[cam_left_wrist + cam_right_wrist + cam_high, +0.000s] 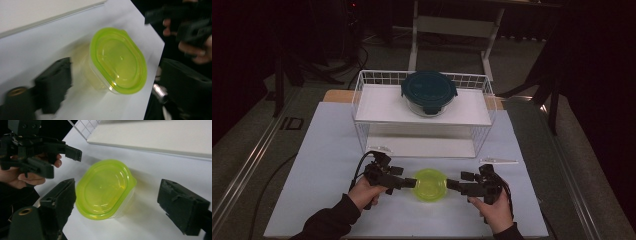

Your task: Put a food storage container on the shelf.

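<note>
A small clear tub with a yellow-green lid [430, 185] stands near the front of the white table cover [319, 165]. My left gripper [412, 183] points at it from the left and my right gripper [451, 184] from the right. In the left gripper view the tub [117, 60] lies between my spread jaws, with white cover showing on both sides of it. In the right gripper view the tub [105, 188] sits between wide jaws; the left jaw is close to its rim and the right jaw stands well apart. The left gripper [62, 157] shows there at upper left, held by a hand.
A white wire rack [362, 100] with two shelves stands behind the tub. A glass bowl with a dark teal lid [429, 92] sits on its top shelf. A thin clear strip [498, 161] lies right of the rack's foot. Dark floor surrounds the table.
</note>
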The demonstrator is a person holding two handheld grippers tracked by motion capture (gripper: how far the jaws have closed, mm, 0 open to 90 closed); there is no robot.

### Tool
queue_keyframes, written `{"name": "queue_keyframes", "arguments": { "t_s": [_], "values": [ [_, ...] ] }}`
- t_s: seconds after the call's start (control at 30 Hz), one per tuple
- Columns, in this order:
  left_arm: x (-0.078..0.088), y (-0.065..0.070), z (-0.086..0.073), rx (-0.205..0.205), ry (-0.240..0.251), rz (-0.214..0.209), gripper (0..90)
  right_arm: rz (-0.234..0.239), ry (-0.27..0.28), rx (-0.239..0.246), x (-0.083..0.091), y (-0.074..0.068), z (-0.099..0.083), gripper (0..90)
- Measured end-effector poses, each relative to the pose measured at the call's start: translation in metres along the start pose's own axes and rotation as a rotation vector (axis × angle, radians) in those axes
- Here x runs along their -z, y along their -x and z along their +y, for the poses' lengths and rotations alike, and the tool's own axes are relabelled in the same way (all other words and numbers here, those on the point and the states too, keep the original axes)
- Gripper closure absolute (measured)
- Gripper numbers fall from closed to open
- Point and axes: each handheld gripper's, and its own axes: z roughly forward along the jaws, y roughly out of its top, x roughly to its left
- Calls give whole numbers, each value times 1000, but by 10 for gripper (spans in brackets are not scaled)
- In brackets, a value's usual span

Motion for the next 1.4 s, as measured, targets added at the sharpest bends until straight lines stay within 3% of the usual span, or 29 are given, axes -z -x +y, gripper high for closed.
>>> {"name": "queue_keyframes", "arguments": {
  "t_s": [0.17, 0.2, 0.23, 0.43, 0.47, 0.6, 0.73, 0.83, 0.97, 1.17, 1.4],
  "values": [
    [-2, -9, -1, 123, 3, -26, 202, 7, -47, -92, -11, 6, -3, 261],
    [-4, -11, -2, 153, -8, -56, 221, 14, -55, -113, -12, 7, -4, 287],
    [-4, -12, -3, 158, -15, -60, 250, 15, -67, -144, -15, 9, -5, 331],
    [-16, -15, -6, 233, -62, -41, 392, 12, -126, -223, -26, 14, -11, 479],
    [-17, -15, -6, 232, -69, -46, 447, 8, -132, -238, -28, 15, -12, 505],
    [-22, -16, -8, 246, -88, -55, 525, -8, -153, -268, -32, 17, -14, 563],
    [-24, -18, -11, 260, -91, -73, 662, 16, -161, -302, -35, 18, -17, 657],
    [-24, -16, -12, 248, -98, -73, 714, 29, -160, -295, -35, 16, -16, 729],
    [-25, -13, -13, 265, -100, -62, 738, 35, -169, -280, -37, 14, -16, 743],
    [-22, -12, -17, 332, -100, -74, 772, 39, -162, -286, -35, 10, -18, 770],
    [-16, -7, -16, 315, -88, -73, 809, 22, -134, -270, -31, 5, -16, 809]
  ]
}}
